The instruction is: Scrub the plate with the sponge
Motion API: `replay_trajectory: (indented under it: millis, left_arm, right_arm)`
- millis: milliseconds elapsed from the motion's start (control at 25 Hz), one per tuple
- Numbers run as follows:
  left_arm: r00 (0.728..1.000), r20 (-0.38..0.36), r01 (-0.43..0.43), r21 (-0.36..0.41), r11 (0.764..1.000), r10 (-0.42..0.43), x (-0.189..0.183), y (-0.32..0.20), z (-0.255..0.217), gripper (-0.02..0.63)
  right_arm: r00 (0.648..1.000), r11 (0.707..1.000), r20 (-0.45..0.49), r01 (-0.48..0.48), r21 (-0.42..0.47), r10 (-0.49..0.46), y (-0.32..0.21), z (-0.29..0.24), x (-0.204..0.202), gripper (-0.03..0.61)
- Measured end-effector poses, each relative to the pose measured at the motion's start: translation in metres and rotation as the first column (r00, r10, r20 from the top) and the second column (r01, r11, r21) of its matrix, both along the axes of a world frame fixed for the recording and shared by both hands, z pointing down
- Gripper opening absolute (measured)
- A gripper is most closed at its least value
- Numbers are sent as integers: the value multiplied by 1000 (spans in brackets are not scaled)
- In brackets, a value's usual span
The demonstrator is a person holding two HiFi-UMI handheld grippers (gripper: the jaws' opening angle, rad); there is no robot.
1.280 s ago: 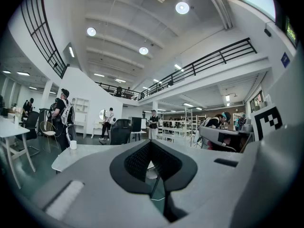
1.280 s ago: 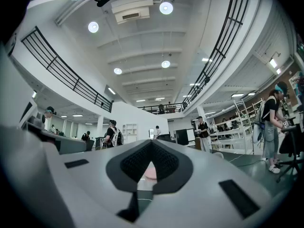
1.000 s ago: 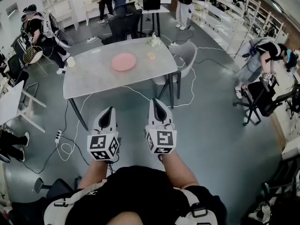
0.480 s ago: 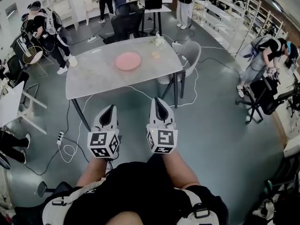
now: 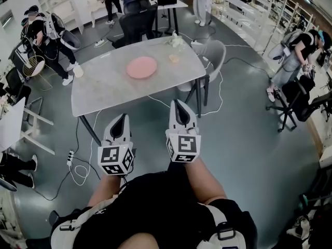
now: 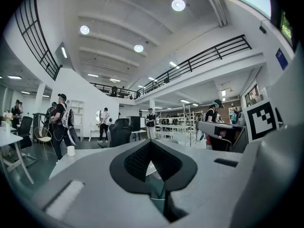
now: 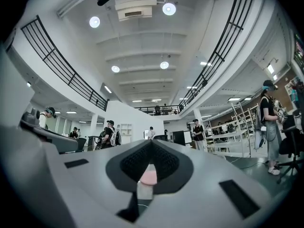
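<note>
The tabletop [image 5: 104, 87] is drawing closer than a second ago. The left tongs [image 5: 121, 119] and right tongs [image 5: 178, 105] are travelling shut, empty. The pink plate [image 5: 141, 67] is lying well ahead between them, with the sponge [image 5: 174, 58] (yellowish) nearer the right.

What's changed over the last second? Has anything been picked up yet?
The person has walked a little closer to the table, which looks slightly larger in the head view. Nothing was taken hold of or let go. The left gripper and right gripper stay shut and empty, side by side, short of the table. The pink plate and sponge lie where they were.
</note>
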State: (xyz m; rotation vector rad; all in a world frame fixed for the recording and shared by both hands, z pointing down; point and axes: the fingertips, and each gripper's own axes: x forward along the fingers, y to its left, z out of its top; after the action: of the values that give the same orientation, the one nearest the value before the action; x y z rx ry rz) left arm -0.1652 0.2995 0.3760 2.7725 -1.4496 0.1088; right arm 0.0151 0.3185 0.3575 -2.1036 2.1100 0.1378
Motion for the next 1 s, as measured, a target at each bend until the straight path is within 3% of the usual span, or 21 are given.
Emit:
replay_trajectory:
  millis: [160,360,680,1000]
  left_arm:
    - [1000,20,8,16,1000,-9,23,-51,9,3]
    - [999,-50,12,-65,998,-15,58,-141,18,3]
    - [998,-21,56,-65,996,-57,133,-302,3,3]
    - [994,32,107,-114,988,-104,181,-412,11,3]
  right_arm:
    - [999,1000,-32,-1,15,1,-53,3,20,9]
    - [1000,1000,-23,-9,10,9,-144,8,67,9]
    - [999,999,5,46,-28,-46,-312,4,137,9]
    - [993,990,31,114,-88,-112,-432,20,182,9]
